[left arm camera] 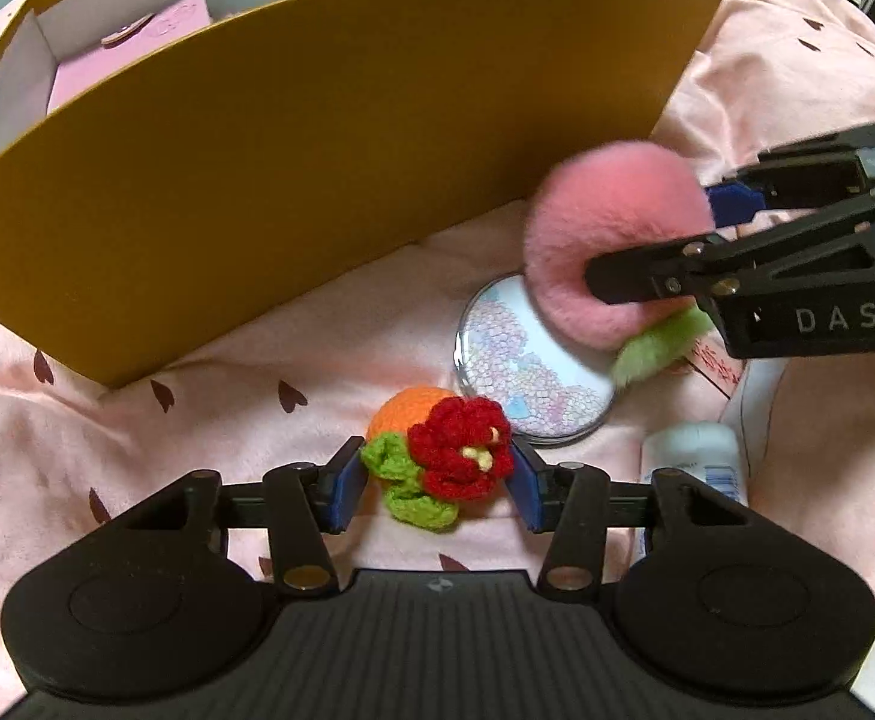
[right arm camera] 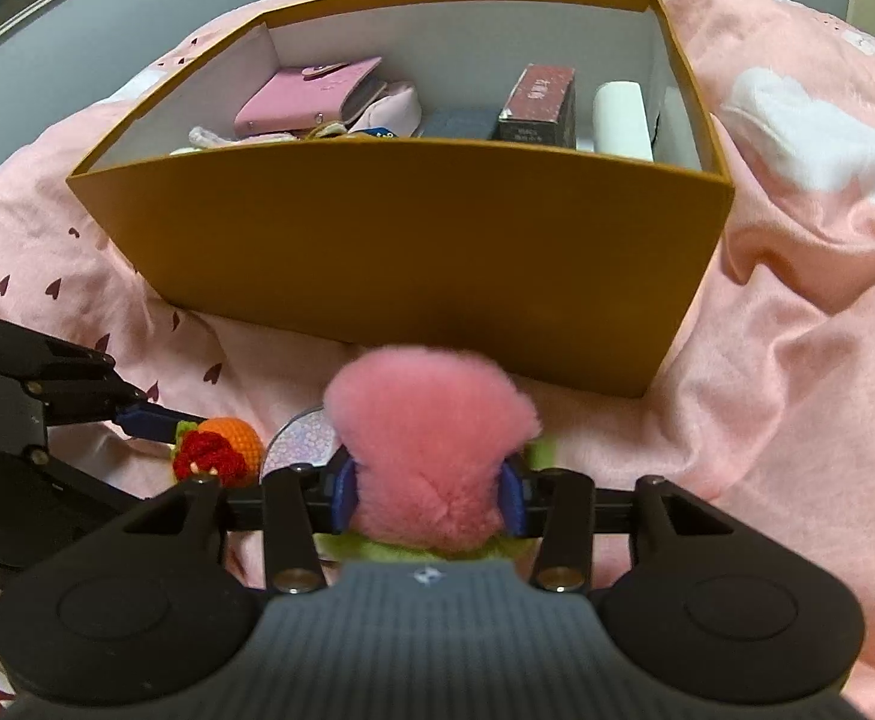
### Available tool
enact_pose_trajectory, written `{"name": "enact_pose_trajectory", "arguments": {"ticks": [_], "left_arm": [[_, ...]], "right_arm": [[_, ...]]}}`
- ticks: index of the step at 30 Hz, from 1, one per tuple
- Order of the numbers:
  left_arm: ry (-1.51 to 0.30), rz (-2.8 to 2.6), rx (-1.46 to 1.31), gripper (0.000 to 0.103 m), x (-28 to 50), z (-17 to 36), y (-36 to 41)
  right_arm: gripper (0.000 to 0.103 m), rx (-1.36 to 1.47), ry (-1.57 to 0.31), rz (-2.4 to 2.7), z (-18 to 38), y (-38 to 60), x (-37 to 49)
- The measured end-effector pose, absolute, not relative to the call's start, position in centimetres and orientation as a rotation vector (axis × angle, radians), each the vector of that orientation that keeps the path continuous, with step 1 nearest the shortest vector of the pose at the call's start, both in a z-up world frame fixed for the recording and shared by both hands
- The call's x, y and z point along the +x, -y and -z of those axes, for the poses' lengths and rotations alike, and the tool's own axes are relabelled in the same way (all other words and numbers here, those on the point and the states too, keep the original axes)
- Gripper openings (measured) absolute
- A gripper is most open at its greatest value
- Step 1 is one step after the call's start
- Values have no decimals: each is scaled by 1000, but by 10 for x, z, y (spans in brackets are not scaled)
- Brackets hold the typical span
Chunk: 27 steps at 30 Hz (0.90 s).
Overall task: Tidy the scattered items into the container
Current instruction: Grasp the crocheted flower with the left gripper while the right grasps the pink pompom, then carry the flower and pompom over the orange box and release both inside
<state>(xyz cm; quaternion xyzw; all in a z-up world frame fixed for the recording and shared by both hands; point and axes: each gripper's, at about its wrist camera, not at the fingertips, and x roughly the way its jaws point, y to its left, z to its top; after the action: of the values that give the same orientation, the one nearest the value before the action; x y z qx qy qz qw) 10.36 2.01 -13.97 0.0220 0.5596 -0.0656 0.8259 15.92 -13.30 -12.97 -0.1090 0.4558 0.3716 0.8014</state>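
Note:
A crochet piece [left arm camera: 461,456], made of a red flower, green leaves and an orange ball, lies on the pink bedding [left arm camera: 257,396]. My left gripper [left arm camera: 437,486] is open around it; its blue pads stand at the piece's two sides and nothing looks squeezed. The same crochet piece [right arm camera: 215,450] shows at the left of the right wrist view. My right gripper [right arm camera: 431,495] is shut on a fluffy pink plush peach [right arm camera: 425,420] with a green leaf. That peach [left arm camera: 605,210] hangs just in front of the mustard cardboard box [right arm camera: 407,240], below its rim.
A round patterned compact [left arm camera: 527,378] lies under the peach, and a white bottle [left arm camera: 695,450] lies at the right. The box holds a pink wallet [right arm camera: 311,96], a dark red carton [right arm camera: 539,102], a white tube [right arm camera: 620,117] and other items. Rumpled bedding [right arm camera: 797,360] surrounds the box.

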Motion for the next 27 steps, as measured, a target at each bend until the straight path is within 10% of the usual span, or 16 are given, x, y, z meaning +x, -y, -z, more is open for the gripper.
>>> {"name": "enact_pose_trajectory", "arguments": {"ticks": [27], "left_arm": [[-832,150,-33,53,111,-11,-56]], "right_arm": [[43,-126,-711,-956,9,143,159]]}}
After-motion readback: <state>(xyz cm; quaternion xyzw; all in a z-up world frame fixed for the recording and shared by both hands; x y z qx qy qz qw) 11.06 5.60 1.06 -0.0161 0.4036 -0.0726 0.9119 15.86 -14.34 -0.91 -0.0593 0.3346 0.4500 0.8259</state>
